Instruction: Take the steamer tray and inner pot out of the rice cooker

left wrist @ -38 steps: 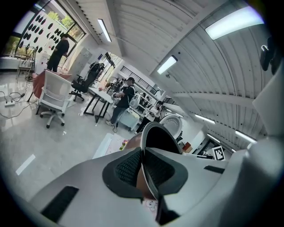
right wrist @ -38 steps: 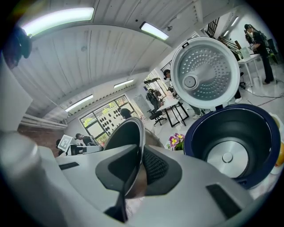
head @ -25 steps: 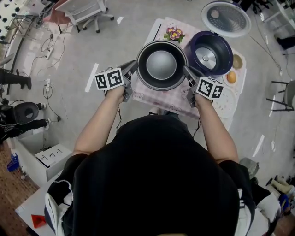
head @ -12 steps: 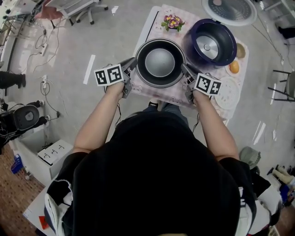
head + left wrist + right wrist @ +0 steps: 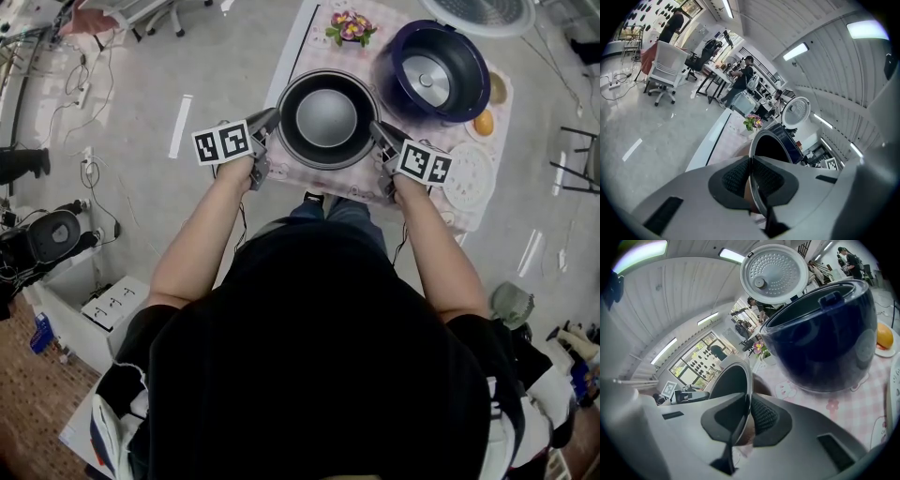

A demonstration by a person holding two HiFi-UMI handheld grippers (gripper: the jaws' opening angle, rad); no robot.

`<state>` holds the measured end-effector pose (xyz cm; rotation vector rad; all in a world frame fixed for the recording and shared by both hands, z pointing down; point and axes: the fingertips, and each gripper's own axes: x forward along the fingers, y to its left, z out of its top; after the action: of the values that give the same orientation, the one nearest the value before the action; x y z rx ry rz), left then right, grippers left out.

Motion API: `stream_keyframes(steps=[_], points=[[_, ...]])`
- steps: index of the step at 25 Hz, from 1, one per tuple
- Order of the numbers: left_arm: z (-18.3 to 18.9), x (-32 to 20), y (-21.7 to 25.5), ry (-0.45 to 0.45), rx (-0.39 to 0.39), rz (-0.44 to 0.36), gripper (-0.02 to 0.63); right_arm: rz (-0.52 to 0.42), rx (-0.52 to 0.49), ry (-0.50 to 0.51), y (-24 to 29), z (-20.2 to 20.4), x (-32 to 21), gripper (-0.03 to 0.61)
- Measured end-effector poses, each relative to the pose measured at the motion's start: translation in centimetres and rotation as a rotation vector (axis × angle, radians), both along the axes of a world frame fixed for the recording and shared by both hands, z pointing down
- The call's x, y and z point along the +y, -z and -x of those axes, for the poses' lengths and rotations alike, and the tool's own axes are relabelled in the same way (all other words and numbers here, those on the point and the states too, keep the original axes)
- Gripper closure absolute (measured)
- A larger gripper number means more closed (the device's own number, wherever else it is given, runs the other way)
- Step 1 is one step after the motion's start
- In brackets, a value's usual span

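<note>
The dark round inner pot point(image 5: 327, 118) hangs over the near left part of the table, outside the rice cooker. My left gripper point(image 5: 270, 119) is shut on the pot's left rim, and my right gripper point(image 5: 378, 132) is shut on its right rim. In the left gripper view the thin rim point(image 5: 754, 178) runs between the ribbed pads. The right gripper view shows the rim point(image 5: 746, 408) pinched the same way. The dark blue rice cooker point(image 5: 432, 75) stands open at the back right, its lid point(image 5: 774, 273) raised. No steamer tray is identifiable.
A pink patterned cloth covers the table point(image 5: 295, 47). A small flower pot point(image 5: 349, 26) stands at the back. An orange fruit point(image 5: 484, 123) on a small dish and a white plate point(image 5: 467, 178) lie right of the cooker. Chairs and cables stand on the floor at left.
Both grippers have sunk with the inner pot held between them, bringing it lower toward the tablecloth. The grips have not changed.
</note>
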<state>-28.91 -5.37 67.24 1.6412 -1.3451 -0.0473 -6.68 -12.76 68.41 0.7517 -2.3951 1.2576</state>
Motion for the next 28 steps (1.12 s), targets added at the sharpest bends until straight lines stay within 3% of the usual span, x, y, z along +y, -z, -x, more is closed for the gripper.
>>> stream_keyframes(steps=[28], points=[[0.4,-3.1,-3.1,0.011,0.016,0.042,0.569,0.060,0.012,-0.042,-3.0,0.4,-2.6,0.525]])
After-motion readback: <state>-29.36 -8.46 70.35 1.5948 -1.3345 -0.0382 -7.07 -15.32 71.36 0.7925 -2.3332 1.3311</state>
